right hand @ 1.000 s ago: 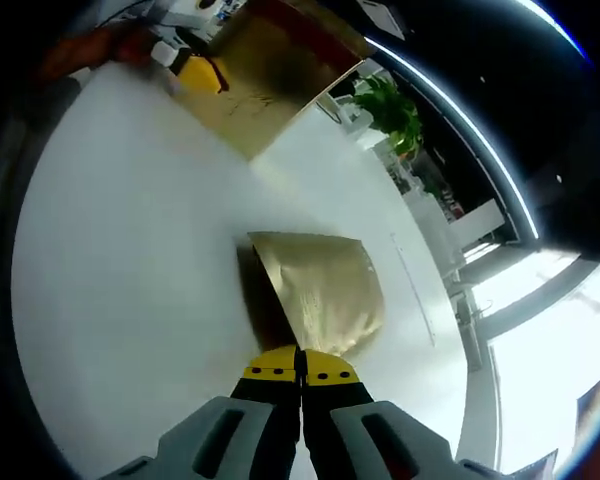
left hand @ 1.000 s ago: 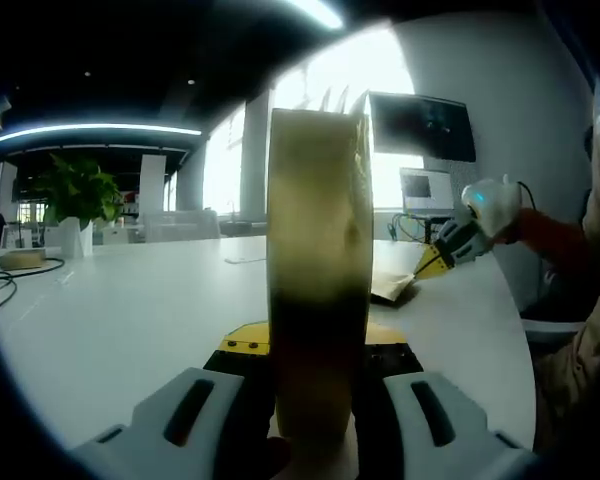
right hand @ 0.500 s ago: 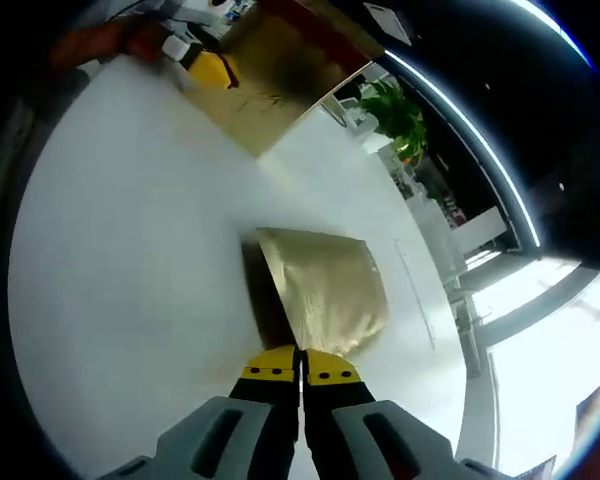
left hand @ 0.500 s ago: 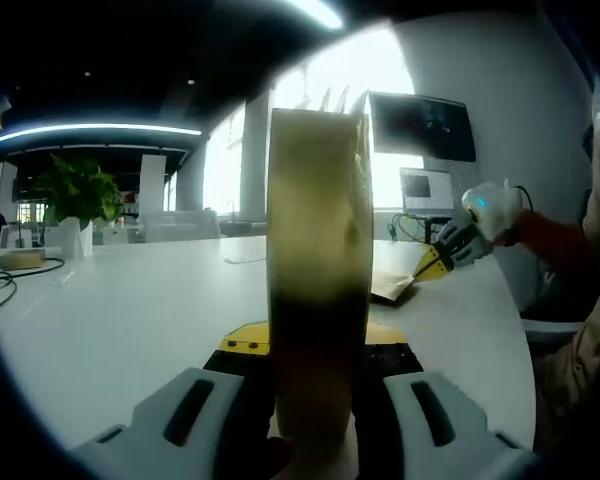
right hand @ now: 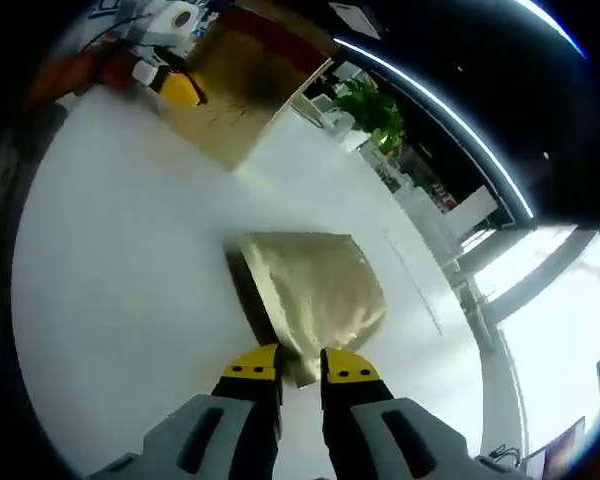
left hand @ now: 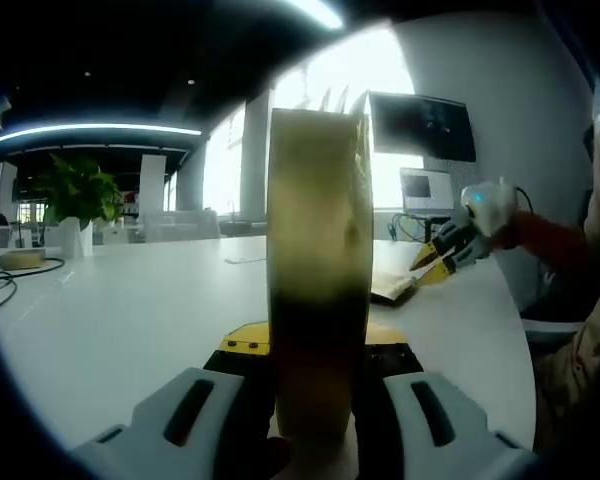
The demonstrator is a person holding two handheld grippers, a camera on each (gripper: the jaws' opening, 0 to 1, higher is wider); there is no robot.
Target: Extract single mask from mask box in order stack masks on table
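Left gripper [left hand: 318, 385]: pale grey moulded jaw arms, each w/ a dark oblong slot, yellow-and-black pads at the tips. Right gripper [right hand: 300, 366]: same build, yellow tips w/ small dark dots; seen from the left gripper view at 3 o'clock it has a white body w/ a cyan light. Orange-red sleeve [left hand: 550, 240] behind it.

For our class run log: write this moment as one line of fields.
left gripper: shut on mask box | right gripper: open, mask packet lies on table | step: packet released
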